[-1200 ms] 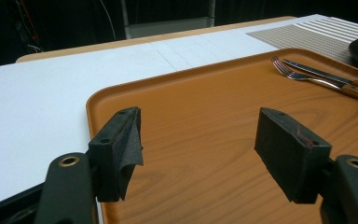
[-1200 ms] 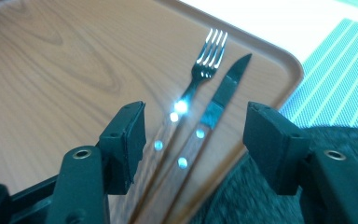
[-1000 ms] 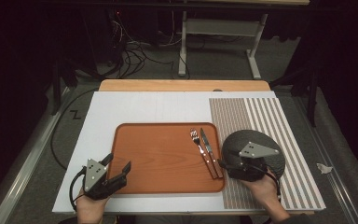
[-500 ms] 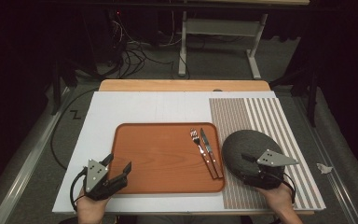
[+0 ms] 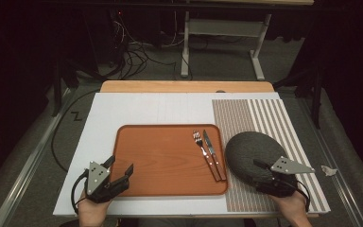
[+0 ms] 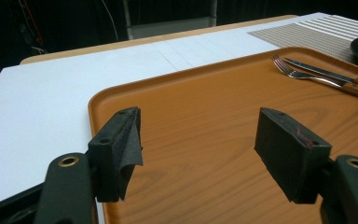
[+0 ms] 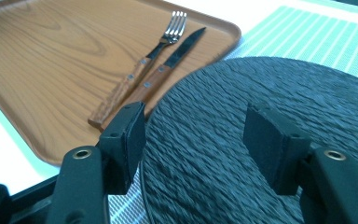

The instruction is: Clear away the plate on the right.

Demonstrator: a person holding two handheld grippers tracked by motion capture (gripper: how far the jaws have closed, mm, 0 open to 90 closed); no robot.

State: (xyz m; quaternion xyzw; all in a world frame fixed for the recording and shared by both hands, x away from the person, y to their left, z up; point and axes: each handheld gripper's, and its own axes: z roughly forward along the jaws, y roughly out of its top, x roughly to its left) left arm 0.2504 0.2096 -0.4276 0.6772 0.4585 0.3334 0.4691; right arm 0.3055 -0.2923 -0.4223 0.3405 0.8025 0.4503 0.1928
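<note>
Right gripper (image 5: 261, 166), black with a grey three-cornered plate on top, held in the hand at the near right of the orange-brown wood-grain tray (image 5: 160, 156): jaws standing wide apart, gripping nothing, poised over the near part of the dark grey round textured plate (image 5: 248, 149). In the right gripper view, same gripper (image 7: 193, 135) with both black pads spread above the plate's (image 7: 270, 93) rippled surface, neither pad pressing on it; whether the tips touch the plate cannot be told. Plate lying just right of the tray, resting on the striped grey-and-white placemat (image 5: 264, 113), its left edge close beside the tray's right rim.

On the tray, along its right side: silver fork with a wooden handle (image 5: 205, 153) and steel knife with a wooden handle (image 5: 215, 155), side by side, knife on the plate side, tines and blade tip pointing away from the person. Seen from the right gripper too, fork (image 7: 142, 63) and knife (image 7: 168, 58) lying parallel, handles nearest the plate.

Left gripper (image 5: 123, 174) at the tray's near left corner, jaws wide open and empty, pointing in over the tray's bare wood-grain floor; in the left gripper view (image 6: 198, 144), pads spread above the tray (image 6: 205, 107), nothing between them.

Under the tray, white board (image 5: 137, 106) covering the light wooden table (image 5: 184, 86).
</note>
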